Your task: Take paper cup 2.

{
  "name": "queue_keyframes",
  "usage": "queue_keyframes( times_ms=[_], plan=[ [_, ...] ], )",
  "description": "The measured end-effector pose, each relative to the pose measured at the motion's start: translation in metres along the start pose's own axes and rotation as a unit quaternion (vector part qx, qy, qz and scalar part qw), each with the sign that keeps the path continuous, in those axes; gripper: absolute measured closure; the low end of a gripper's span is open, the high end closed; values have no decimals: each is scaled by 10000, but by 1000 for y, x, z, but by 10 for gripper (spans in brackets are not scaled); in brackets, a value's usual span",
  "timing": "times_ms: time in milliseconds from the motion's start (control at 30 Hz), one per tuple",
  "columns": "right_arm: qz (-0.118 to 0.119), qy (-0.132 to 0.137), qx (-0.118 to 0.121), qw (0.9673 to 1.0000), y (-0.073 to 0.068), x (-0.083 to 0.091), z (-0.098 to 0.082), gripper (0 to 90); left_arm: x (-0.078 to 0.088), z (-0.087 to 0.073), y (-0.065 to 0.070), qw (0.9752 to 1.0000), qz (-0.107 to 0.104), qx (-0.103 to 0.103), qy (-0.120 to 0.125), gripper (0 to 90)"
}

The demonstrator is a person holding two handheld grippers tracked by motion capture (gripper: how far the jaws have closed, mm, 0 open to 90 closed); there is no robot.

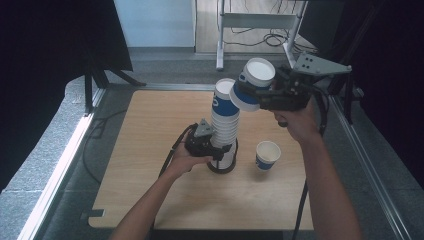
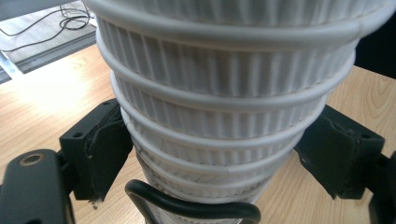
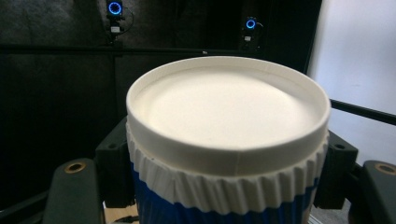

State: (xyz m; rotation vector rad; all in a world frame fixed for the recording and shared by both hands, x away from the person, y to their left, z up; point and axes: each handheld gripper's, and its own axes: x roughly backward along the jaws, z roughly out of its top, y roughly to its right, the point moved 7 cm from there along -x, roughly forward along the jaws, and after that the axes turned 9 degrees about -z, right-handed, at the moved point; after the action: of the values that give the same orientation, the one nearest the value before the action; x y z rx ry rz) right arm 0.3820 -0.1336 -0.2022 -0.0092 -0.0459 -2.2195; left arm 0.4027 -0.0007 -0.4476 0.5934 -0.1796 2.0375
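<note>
A tall stack of white ribbed paper cups point(image 1: 224, 120) stands mid-table in a black ring base point(image 1: 221, 168). My left gripper point(image 1: 216, 150) is shut on the stack low down. In the left gripper view both pads point(image 2: 105, 147) press the stack's point(image 2: 219, 93) sides. My right gripper point(image 1: 267, 92) is raised to the stack's upper right, shut on a blue-and-white cup point(image 1: 250, 85). That cup is tilted, its mouth toward the stack's top and its base up. In the right gripper view the cup's white base point(image 3: 229, 107) faces the camera between the jaws of my right gripper point(image 3: 224, 179).
Another blue-and-white cup point(image 1: 267, 155) stands upright on the wooden table point(image 1: 150, 150), right of the stack. A black curved ring point(image 2: 191, 207) sits at the stack's foot. Cables trail from both grippers, and a table frame point(image 1: 250, 22) stands on the floor beyond.
</note>
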Motion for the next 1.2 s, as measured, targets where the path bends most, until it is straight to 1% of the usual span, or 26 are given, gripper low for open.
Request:
queue_keyframes(
  times_ms=[167,333,400,433,600,700,833,933,1000,1033,1133,1200],
  plan=[
    [24,41,-15,10000,0,17,-9,266,-1,0,0,10000,7,23,28,144],
    [51,-10,-3,10000,-2,27,-23,266,-1,0,1,10000,-2,35,39,143],
    [67,-47,-5,10000,-3,29,-30,266,-1,1,1,10000,17,48,46,142],
    [68,-57,-8,10000,-3,30,-33,266,-1,1,0,10000,56,5,40,142],
    [83,-121,8,9999,-6,32,-47,265,-2,1,1,10000,41,38,57,132],
    [103,-163,-20,9998,-7,33,-56,265,-2,3,4,9999,-23,64,122,73],
    [122,-185,-46,9997,-8,35,-67,265,-1,3,6,10000,24,53,72,26],
    [113,-245,-25,9996,-9,36,-73,264,1,3,7,10000,51,45,61,23],
    [132,-250,-40,9996,-11,38,-77,264,4,3,8,9999,50,48,148,24],
    [138,-248,-50,9996,-11,39,-79,264,5,2,8,9999,51,47,151,24],
    [149,-248,-59,9996,-12,40,-85,264,8,-2,8,9998,93,2,152,24],
    [152,-293,-57,9994,-13,41,-90,264,12,-5,8,9998,105,-19,144,26]
  ],
)
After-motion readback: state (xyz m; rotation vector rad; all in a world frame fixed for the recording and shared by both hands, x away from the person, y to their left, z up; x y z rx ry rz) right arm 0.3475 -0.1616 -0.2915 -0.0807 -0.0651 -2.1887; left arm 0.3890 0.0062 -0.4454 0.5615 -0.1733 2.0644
